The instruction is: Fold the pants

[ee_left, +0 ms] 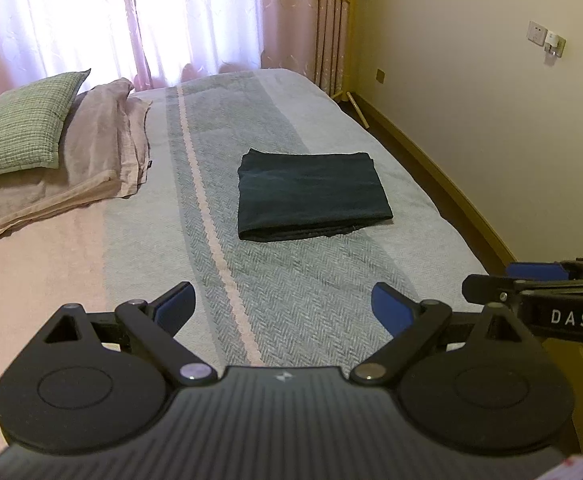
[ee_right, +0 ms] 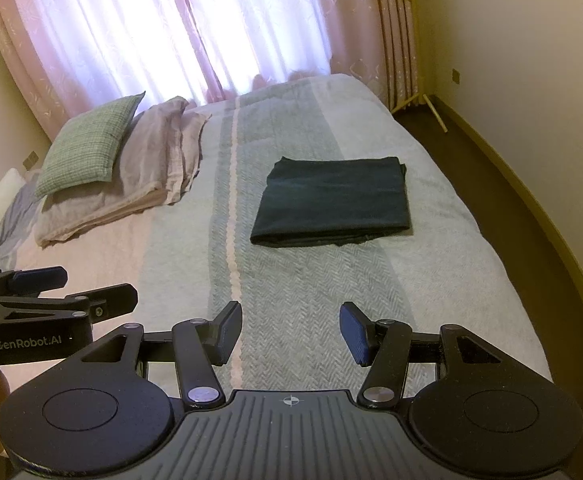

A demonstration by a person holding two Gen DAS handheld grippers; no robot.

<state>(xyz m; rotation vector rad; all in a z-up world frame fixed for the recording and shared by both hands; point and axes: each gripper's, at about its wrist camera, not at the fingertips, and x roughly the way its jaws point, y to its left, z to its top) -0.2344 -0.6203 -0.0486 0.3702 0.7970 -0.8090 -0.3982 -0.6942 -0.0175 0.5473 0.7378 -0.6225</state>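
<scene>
The pants (ee_left: pixel 311 196) lie folded into a neat dark rectangle on the bed (ee_left: pixel 291 300), on the grey striped blanket, well apart from both claws and from the pillows (ee_left: pixel 23 136) at the head; the left claw (ee_left: pixel 283 310) hangs released, holding nothing; the right claw (ee_right: pixel 290 332) is likewise spread and empty. The folding looks done, so the risk is mostly in meddling; a claw dipping back in could snag the loose front edge and pull the layers askew; dragging the soft blanket would shift the stack toward the bed's side.
</scene>
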